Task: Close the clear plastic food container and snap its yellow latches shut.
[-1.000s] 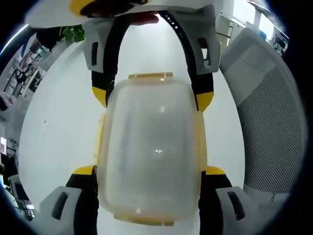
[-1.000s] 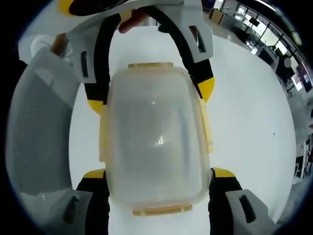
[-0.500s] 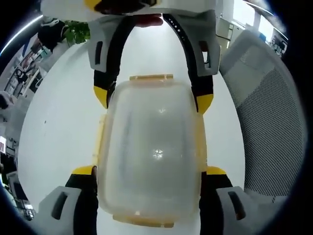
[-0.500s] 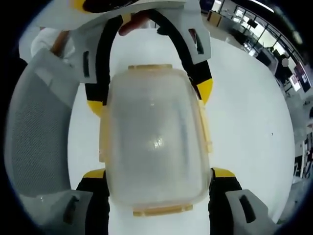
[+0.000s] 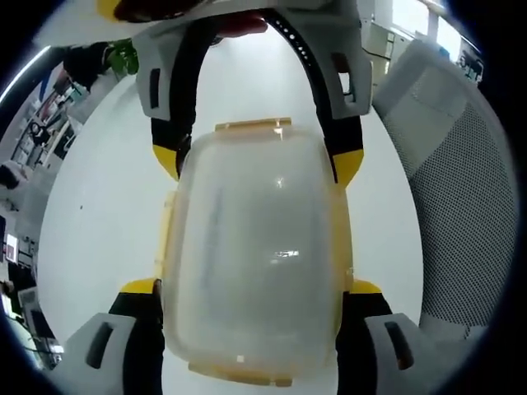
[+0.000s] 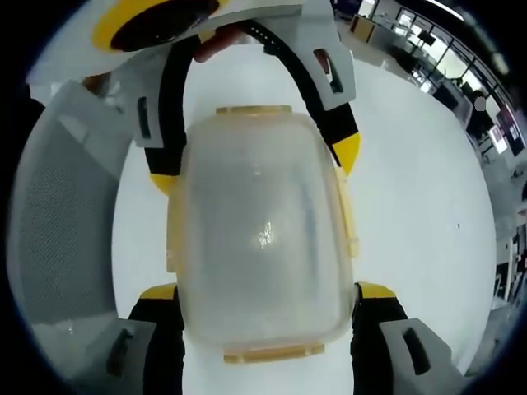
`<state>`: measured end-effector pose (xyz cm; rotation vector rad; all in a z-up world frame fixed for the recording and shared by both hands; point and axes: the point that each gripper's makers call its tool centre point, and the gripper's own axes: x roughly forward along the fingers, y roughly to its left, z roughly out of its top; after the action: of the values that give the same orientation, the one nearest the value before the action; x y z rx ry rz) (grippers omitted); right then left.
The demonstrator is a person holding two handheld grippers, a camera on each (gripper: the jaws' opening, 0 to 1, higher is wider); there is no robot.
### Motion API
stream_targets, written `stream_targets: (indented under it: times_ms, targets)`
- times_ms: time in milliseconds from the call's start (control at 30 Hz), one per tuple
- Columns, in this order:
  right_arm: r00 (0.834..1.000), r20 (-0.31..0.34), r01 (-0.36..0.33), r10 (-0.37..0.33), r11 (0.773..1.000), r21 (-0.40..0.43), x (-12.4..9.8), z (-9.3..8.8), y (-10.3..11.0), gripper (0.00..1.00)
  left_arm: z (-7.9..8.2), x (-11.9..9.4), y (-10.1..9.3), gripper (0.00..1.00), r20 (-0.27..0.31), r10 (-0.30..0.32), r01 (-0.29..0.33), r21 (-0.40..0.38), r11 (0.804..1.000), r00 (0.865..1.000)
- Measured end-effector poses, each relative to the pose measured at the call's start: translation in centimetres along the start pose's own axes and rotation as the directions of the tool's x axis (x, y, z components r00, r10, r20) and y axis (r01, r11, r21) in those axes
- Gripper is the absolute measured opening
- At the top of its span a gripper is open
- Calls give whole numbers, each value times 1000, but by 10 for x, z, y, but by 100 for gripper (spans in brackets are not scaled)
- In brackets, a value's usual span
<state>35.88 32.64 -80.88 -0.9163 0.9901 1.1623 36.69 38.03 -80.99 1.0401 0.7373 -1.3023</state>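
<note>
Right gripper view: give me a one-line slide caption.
Clear container with yellow latches held from both ends between two grippers above a white table.

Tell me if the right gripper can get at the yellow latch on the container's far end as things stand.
Probably not. The right gripper has its jaws set against the container's long sides, and the far-end latch lies between the left gripper's jaws coming from the opposite end. It would have to let go and move round first.
</note>
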Motion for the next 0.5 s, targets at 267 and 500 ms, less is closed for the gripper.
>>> stream_targets:
  times_ms: [267, 500]
  targets:
    - [1000, 18, 1, -1, 1000, 1, 0, -1, -9, 85, 3, 3, 8, 88, 11, 1, 0, -10, 1000, 1000]
    - [1000, 16, 4, -4, 1000, -1, 1, -1, -12, 85, 4, 4, 12, 88, 4, -4, 4, -10, 1000, 1000]
